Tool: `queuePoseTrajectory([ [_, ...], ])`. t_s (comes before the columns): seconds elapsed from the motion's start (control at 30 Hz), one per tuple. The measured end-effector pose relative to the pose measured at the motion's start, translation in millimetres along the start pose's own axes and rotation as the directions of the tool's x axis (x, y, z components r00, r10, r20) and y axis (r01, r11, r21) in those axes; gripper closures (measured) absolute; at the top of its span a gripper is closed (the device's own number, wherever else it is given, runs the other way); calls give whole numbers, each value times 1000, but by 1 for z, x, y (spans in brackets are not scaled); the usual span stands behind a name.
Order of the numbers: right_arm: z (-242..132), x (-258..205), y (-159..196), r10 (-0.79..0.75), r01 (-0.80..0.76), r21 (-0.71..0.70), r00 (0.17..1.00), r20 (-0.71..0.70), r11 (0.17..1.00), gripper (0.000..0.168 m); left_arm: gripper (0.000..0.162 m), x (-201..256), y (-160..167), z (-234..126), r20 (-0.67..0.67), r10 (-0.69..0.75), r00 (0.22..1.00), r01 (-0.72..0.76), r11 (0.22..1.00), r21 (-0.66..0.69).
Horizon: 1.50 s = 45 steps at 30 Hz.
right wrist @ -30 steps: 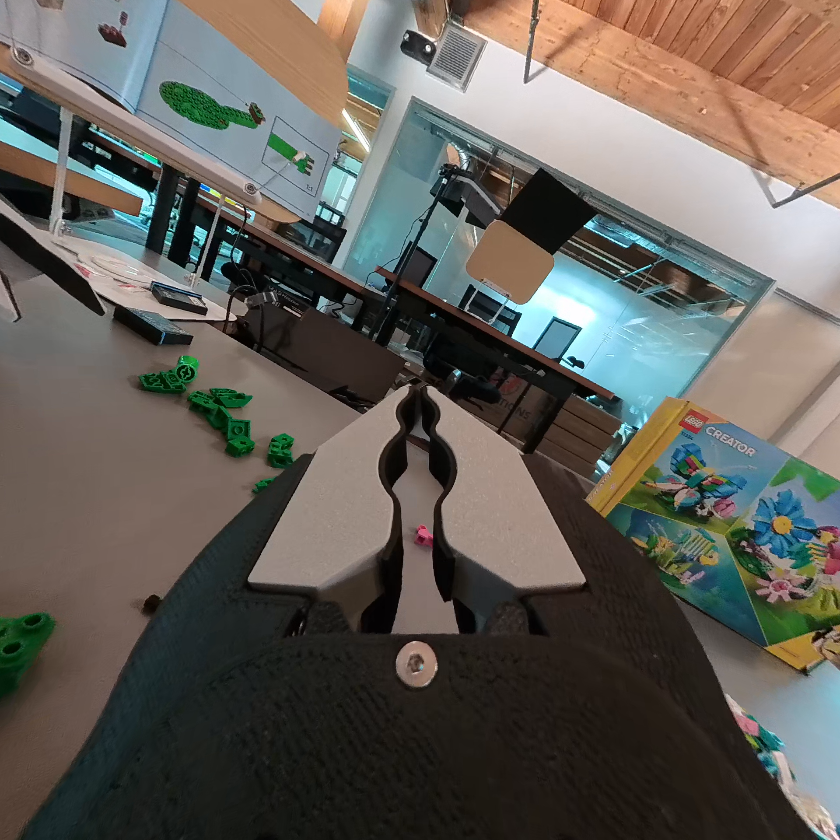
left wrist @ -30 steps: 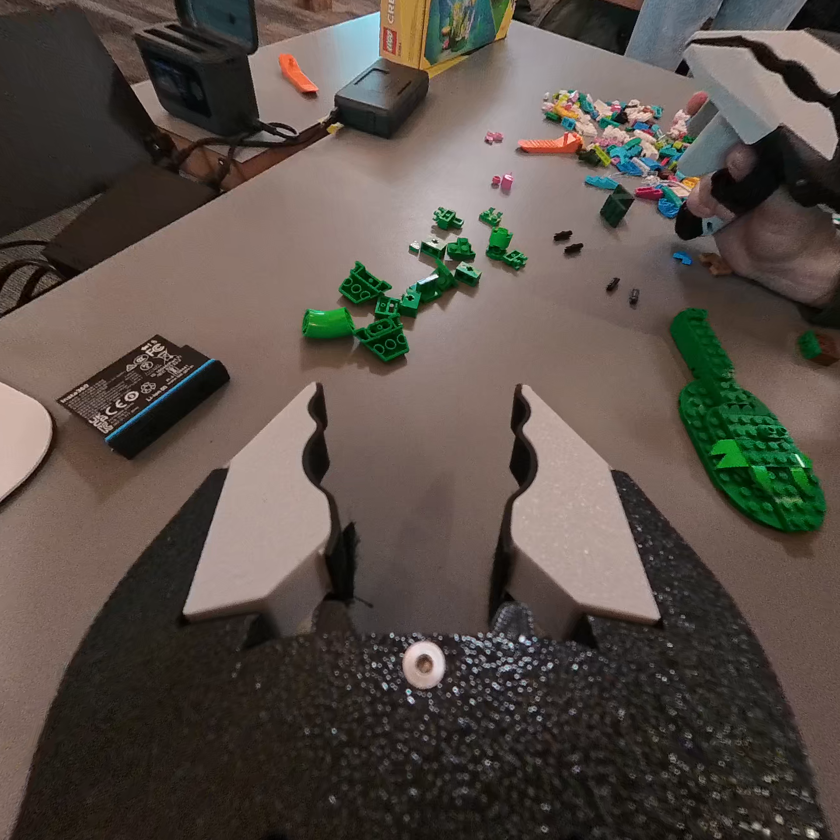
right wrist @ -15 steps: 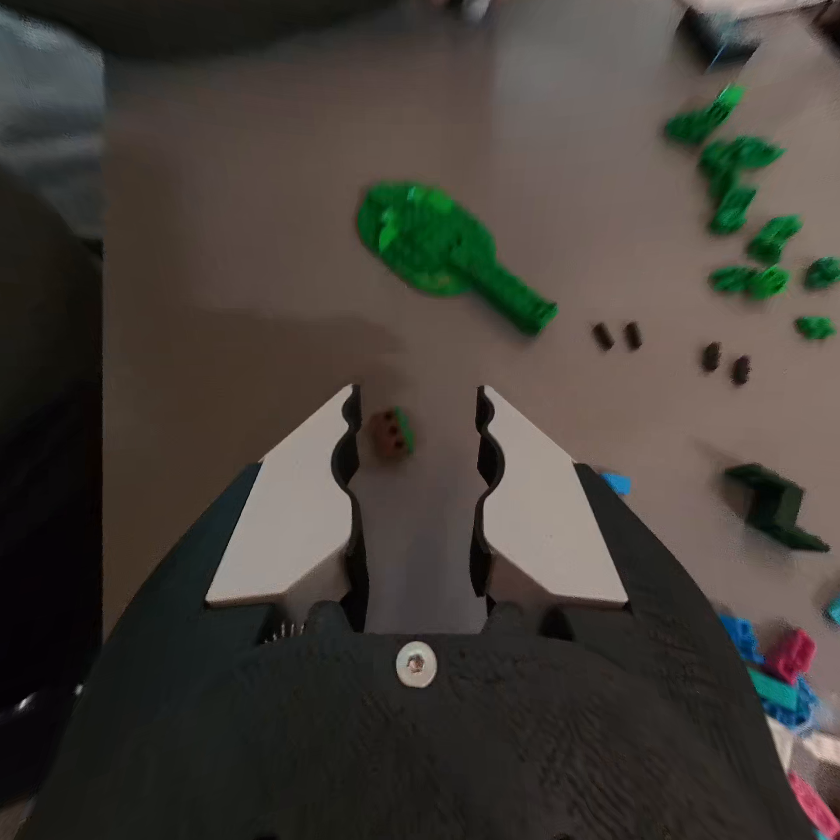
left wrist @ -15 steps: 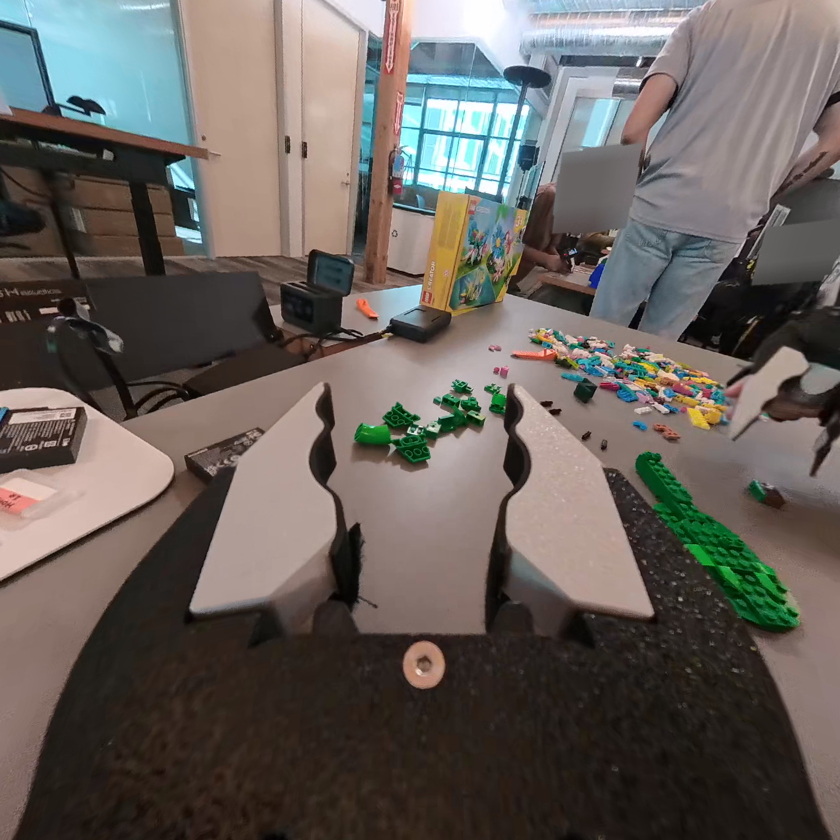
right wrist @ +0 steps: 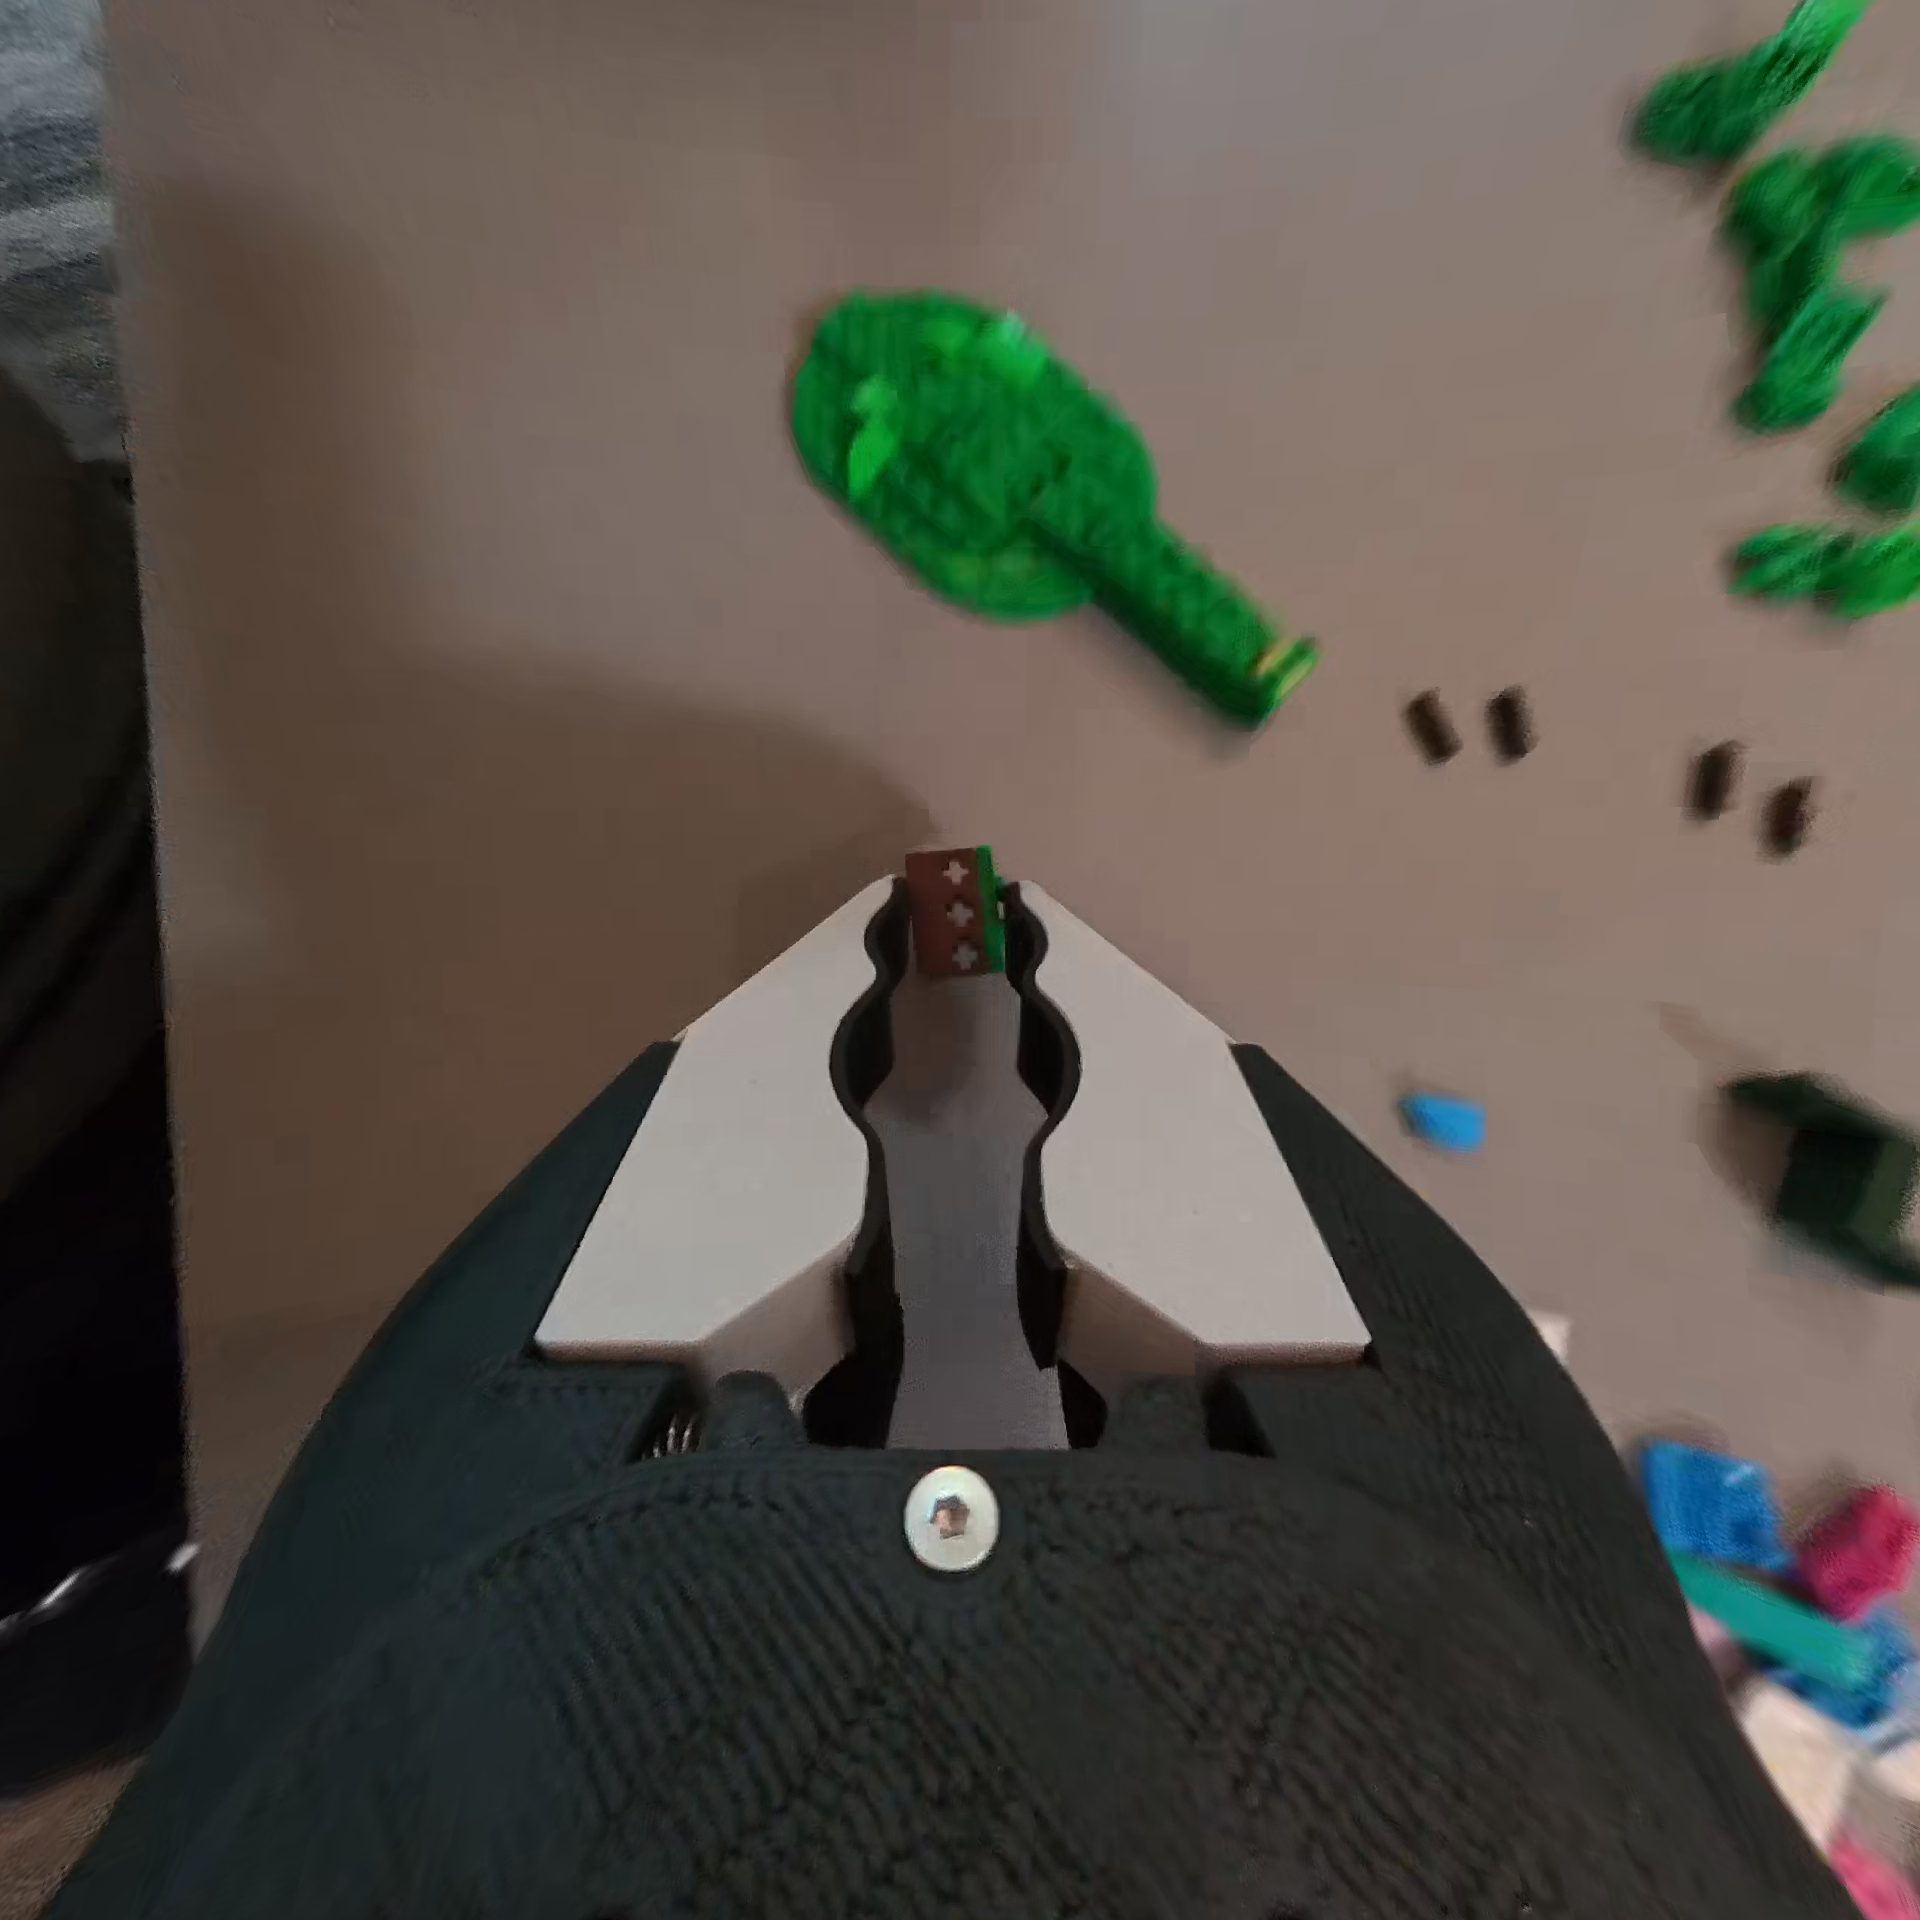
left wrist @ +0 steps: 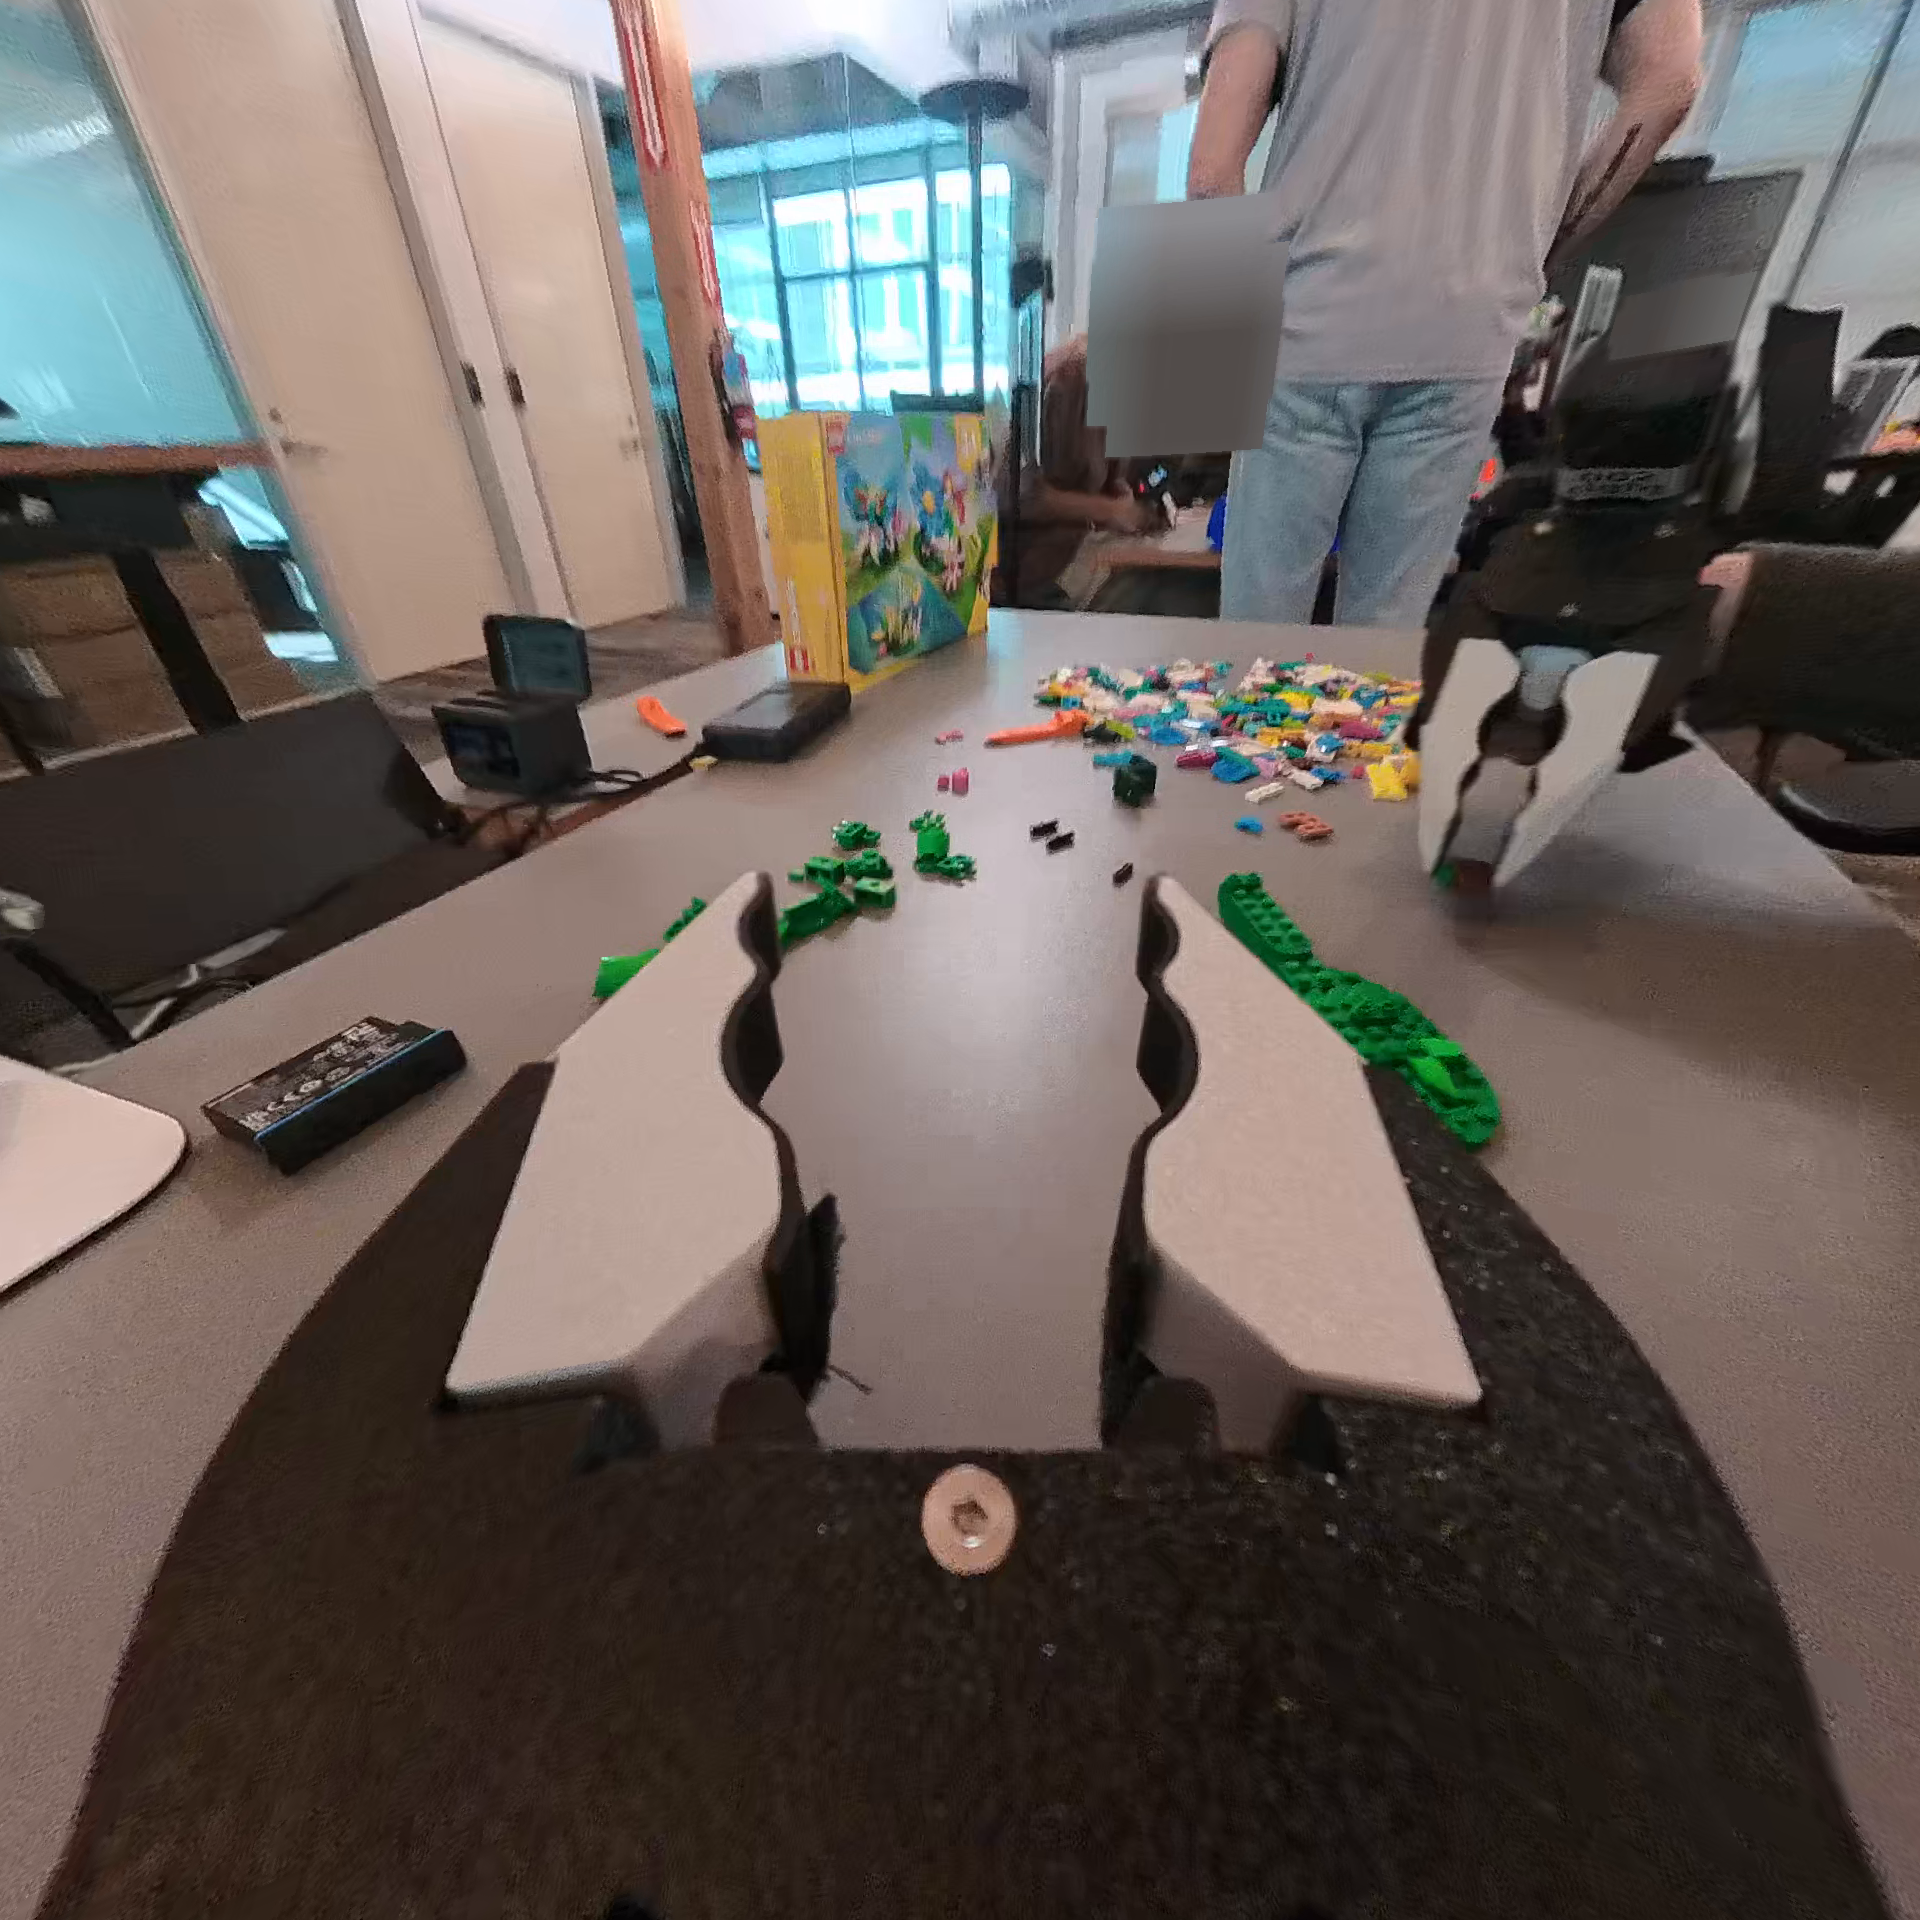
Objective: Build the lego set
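Note:
My right gripper (right wrist: 958, 902) points down at the table and is shut on a small brown and green brick piece (right wrist: 956, 914) at its fingertips. It also shows in the left wrist view (left wrist: 1468, 871), touching the table at the right. A flat green leaf-shaped build (right wrist: 997, 488) lies just beyond it, and shows in the left wrist view (left wrist: 1361, 1013) beside my left gripper's right finger. My left gripper (left wrist: 956, 894) is open and empty, low over the table. Loose green pieces (left wrist: 852, 883) lie ahead of it.
A heap of mixed coloured bricks (left wrist: 1236, 712) lies at the far right, with the set's box (left wrist: 883, 540) behind. Small black pins (right wrist: 1605, 758), a dark green piece (right wrist: 1839, 1184), a black battery (left wrist: 332, 1086), a charger case (left wrist: 514, 707) and a standing person (left wrist: 1392, 312) are around. The grippers' ends are close to 25 cm from one another.
My right gripper swung down from facing the room, closed around the brown and green piece and now grips it. My left gripper tilted up and stayed open.

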State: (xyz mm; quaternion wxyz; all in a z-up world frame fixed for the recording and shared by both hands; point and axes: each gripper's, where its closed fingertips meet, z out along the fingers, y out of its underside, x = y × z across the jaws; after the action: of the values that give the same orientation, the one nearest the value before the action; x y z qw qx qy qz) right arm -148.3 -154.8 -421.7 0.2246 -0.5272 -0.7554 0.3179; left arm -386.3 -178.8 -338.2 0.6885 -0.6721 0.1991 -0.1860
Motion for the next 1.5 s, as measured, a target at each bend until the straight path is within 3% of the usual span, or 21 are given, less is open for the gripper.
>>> queuePoseTrajectory([
  [0.1, 13, 18, -54, -76, 78, 107, 997, -25, 991, 152, 98, 10, 1, -7, -3, -31, 1000, 31, 999, -7],
  [0.2, 54, 27, -88, -186, 185, 56, 983, 13, 981, 152, 95, 14, 9, -3, -13, -9, 1000, 8, 997, -78],
  [0.37, 117, 46, -118, -271, 272, 4, 960, 75, 962, 152, 97, 16, 14, -2, -24, 25, 999, -28, 992, -124],
  [0.47, 137, 56, -115, -266, 272, -61, 959, 93, 960, 150, 97, 15, 18, -2, -34, -13, 999, 8, 990, -140],
  [0.53, 133, 58, -111, -243, 250, -79, 966, 87, 965, 132, 96, 15, 21, -1, -47, -35, 998, 27, 987, -158],
  [0.67, 78, 79, -106, -136, 139, 30, 987, -90, 990, 130, 96, 15, 21, 0, -54, -40, 998, 30, 986, -161],
  [0.77, 36, 98, -75, 46, -28, 103, 984, -174, 994, 141, 97, 16, 21, 2, -56, -32, 998, 23, 987, -158],
  [0.87, 23, 106, -39, 114, -108, 43, 970, -215, 993, 145, 97, 17, 19, 3, -65, -34, 997, 24, 989, -149],
  [1.23, 43, 110, -18, 120, -124, -22, 985, -124, 992, 152, 98, 23, 21, 3, -87, -5, 996, -9, 987, -158],
  [1.3, 43, 110, -17, 110, -115, -32, 987, -117, 993, 165, 97, 24, 22, 4, -87, -2, 996, -12, 987, -162],
  [1.4, 41, 102, -31, 28, -32, -34, 992, -124, 999, 166, 96, 24, 24, 5, -83, -4, 997, -11, 983, -182],
  [1.5, 37, 85, -74, -178, 188, 30, 961, -212, 982, 166, 99, 30, 21, 9, -93, -14, 996, -1, 987, -163],
])
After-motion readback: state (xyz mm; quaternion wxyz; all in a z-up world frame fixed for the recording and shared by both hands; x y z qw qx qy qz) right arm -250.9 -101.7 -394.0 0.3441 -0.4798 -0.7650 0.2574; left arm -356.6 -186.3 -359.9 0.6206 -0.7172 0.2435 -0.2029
